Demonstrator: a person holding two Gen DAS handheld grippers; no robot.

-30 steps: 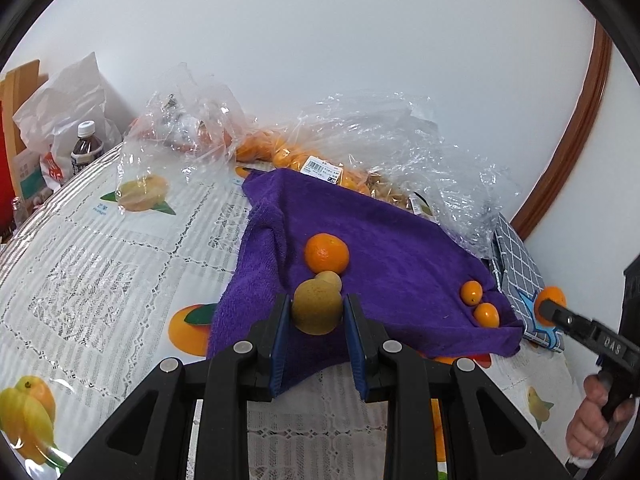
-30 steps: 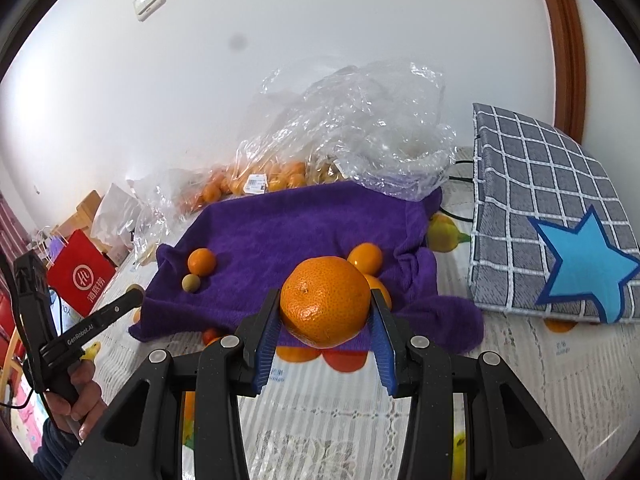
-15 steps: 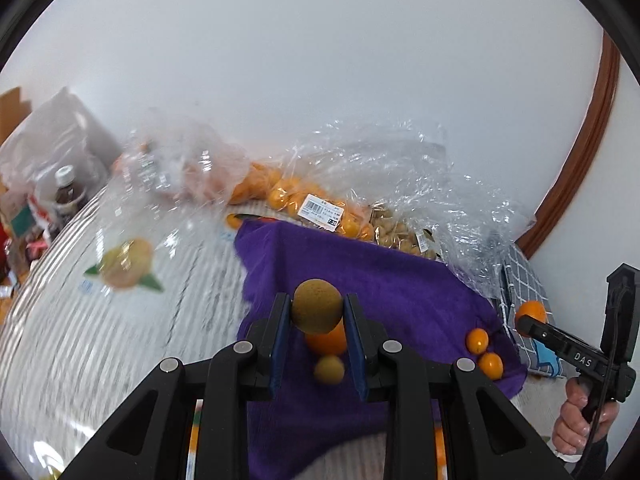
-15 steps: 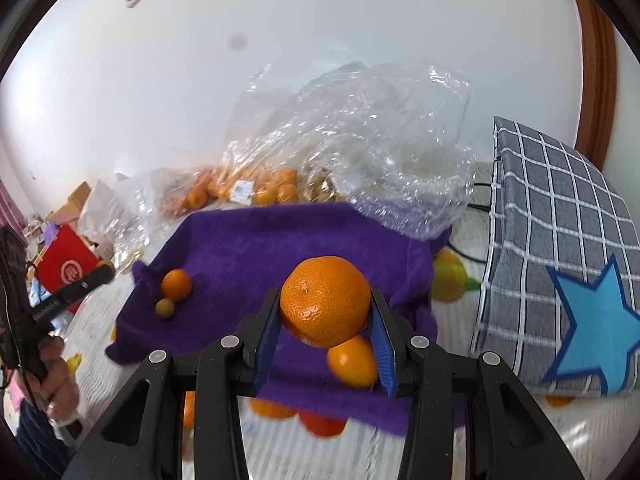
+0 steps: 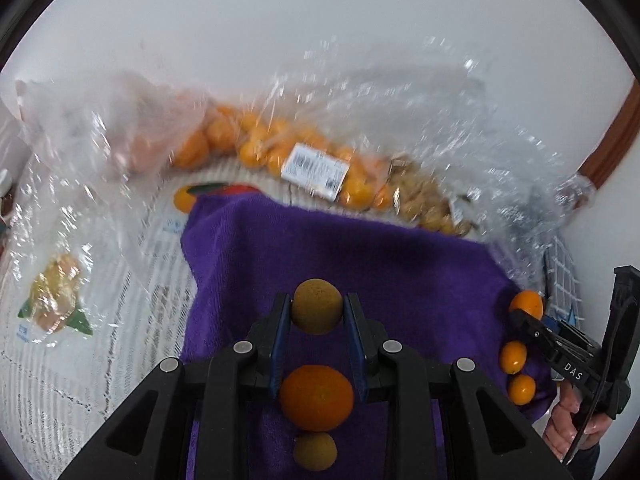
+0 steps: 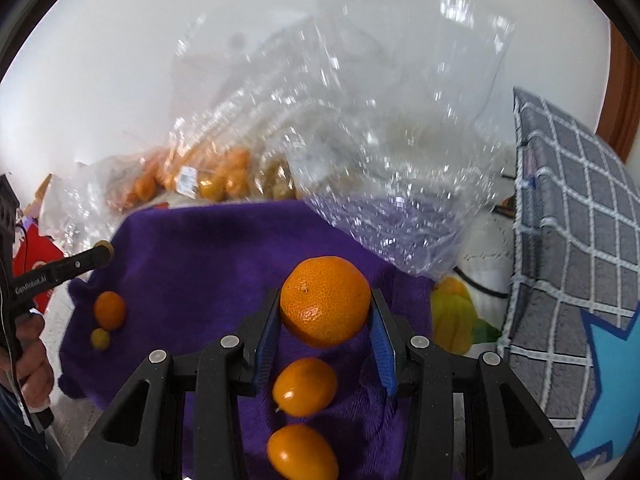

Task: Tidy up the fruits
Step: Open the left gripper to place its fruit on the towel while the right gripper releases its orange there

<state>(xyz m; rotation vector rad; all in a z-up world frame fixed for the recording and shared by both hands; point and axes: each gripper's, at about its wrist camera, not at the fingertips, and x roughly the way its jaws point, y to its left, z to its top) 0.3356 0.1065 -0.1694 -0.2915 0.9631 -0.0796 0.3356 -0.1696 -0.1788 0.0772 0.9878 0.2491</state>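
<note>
Left tool (image 5: 316, 312) clamped on brownish-green fruit (image 5: 316, 306) above purple towel (image 5: 360, 256). Right tool (image 6: 325, 318) clamped on large orange (image 6: 325, 301); 2 kumquats (image 6: 305, 386) on towel beneath.

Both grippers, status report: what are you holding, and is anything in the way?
Left gripper shut on brown fruit. Right gripper shut on mandarin. Both over purple towel. Clear plastic bags ahead.

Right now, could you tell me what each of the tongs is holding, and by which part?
The left tongs clamp a small brownish-green round fruit across its sides. The right tongs clamp a large orange mandarin across its sides.
</note>
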